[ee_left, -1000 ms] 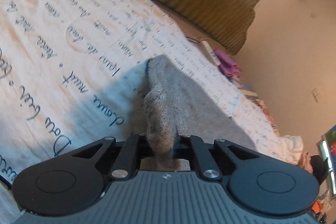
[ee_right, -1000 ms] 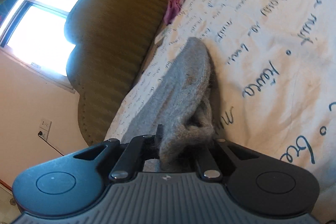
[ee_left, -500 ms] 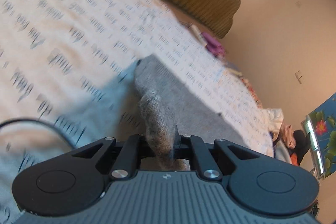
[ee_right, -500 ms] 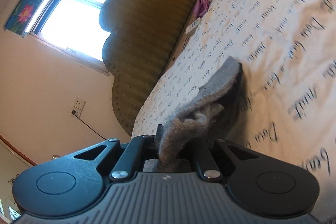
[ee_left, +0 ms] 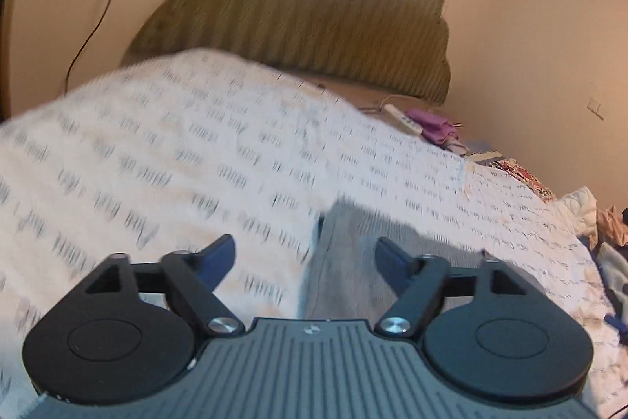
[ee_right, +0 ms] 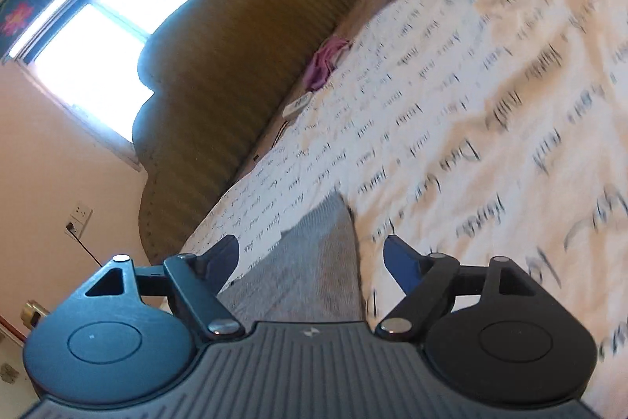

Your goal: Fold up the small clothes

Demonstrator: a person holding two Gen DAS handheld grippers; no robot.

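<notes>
A small grey knit garment (ee_left: 349,262) lies flat on the white bedspread with dark script (ee_left: 157,160). In the left wrist view my left gripper (ee_left: 305,254) is open, its jaws spread wide on either side of the garment's near end. In the right wrist view the same grey garment (ee_right: 310,262) lies between the spread jaws of my right gripper (ee_right: 312,254), which is open and empty. Both views are motion-blurred.
An olive ribbed headboard (ee_left: 306,30) stands at the bed's far end under a bright window (ee_right: 90,46). A purple cloth (ee_left: 431,124) and a white remote (ee_left: 404,118) lie near the headboard. A pile of clothes (ee_left: 592,218) sits at the right.
Both grippers were shut on bunched ends of the grey garment; both have opened and let go. The garment now lies flat on the bed. Both cameras have swung.
</notes>
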